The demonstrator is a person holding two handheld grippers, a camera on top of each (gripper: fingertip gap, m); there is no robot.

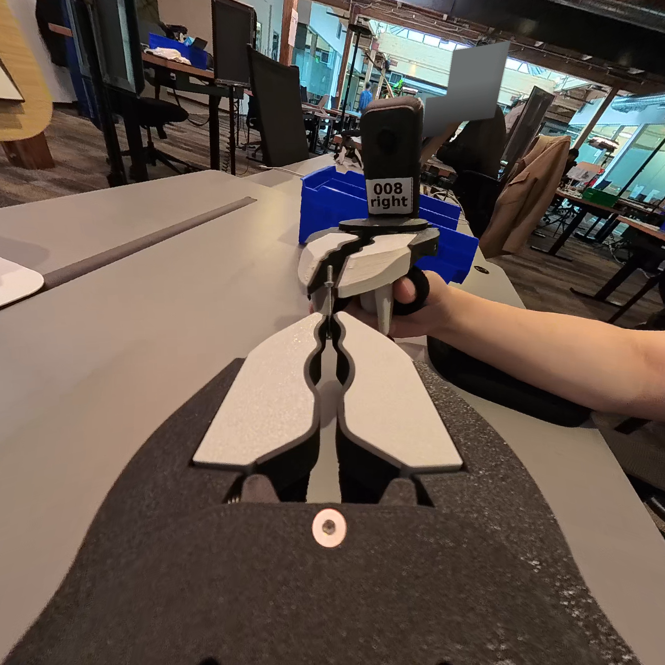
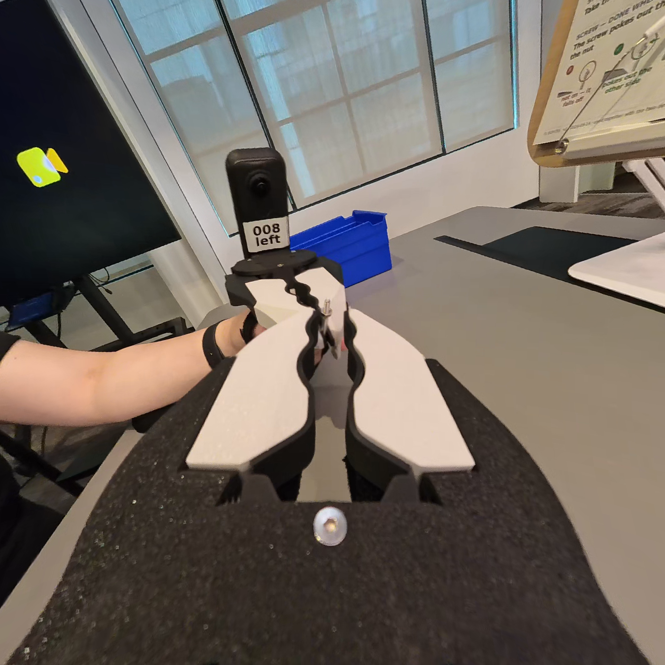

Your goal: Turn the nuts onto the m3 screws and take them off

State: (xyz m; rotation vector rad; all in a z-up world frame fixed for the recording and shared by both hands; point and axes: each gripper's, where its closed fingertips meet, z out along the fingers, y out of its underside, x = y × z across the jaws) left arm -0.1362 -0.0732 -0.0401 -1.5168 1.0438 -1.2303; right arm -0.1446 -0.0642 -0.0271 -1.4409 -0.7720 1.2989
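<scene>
A thin metal screw (image 1: 328, 306) stands upright with a small nut (image 1: 328, 284) threaded near its top. My left gripper (image 1: 328, 321) is shut on the screw's lower part, and it shows across from me in the right wrist view (image 2: 325, 343). My right gripper (image 2: 329, 318) is slightly open, its fingertips on either side of the screw (image 2: 326, 316) and nut without visibly touching them. It also shows in the left wrist view (image 1: 328, 279), tilted toward the screw's top. Both grippers hover above the grey table (image 1: 162, 324).
A blue bin (image 1: 345, 205) stands behind the grippers and also shows in the right wrist view (image 2: 345, 248). A white pad (image 2: 619, 273) on a black mat, an instruction board (image 2: 593, 72) and a dark monitor (image 2: 54, 144) surround the table. The person's forearms (image 1: 521, 345) reach in from the sides. The tips of both grippers are at nearly the same place.
</scene>
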